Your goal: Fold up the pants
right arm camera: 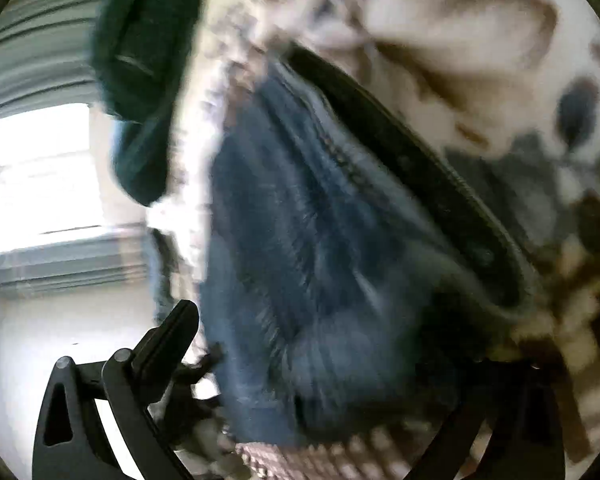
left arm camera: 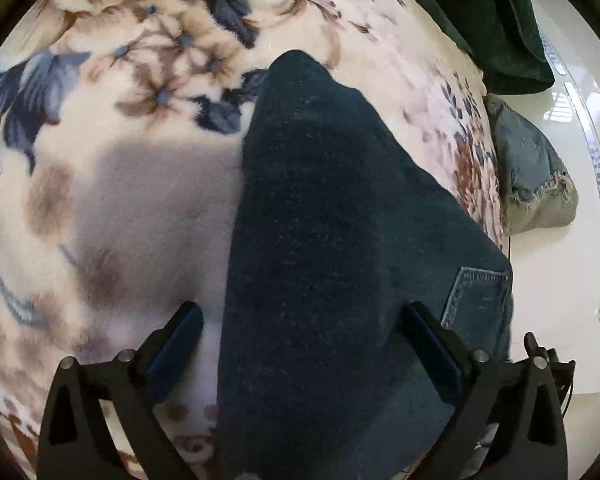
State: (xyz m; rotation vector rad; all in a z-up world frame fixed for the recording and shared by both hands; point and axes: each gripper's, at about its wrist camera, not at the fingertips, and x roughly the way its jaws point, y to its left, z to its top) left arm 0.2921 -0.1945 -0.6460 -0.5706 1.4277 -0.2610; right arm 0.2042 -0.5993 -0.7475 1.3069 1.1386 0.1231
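Note:
Dark blue denim pants lie on a floral fleece blanket, folded into a long strip that runs away from my left gripper; a back pocket shows at the right. My left gripper is open, its fingers standing either side of the near end of the pants. In the blurred right wrist view the pants fill the middle, with the waistband running diagonally. My right gripper is open; its left finger shows beside the denim and the right finger is hidden behind the cloth.
A dark green cushion lies at the far right of the bed. A frayed grey-blue denim piece hangs off the bed's right edge above a white floor. A bright window shows in the right wrist view.

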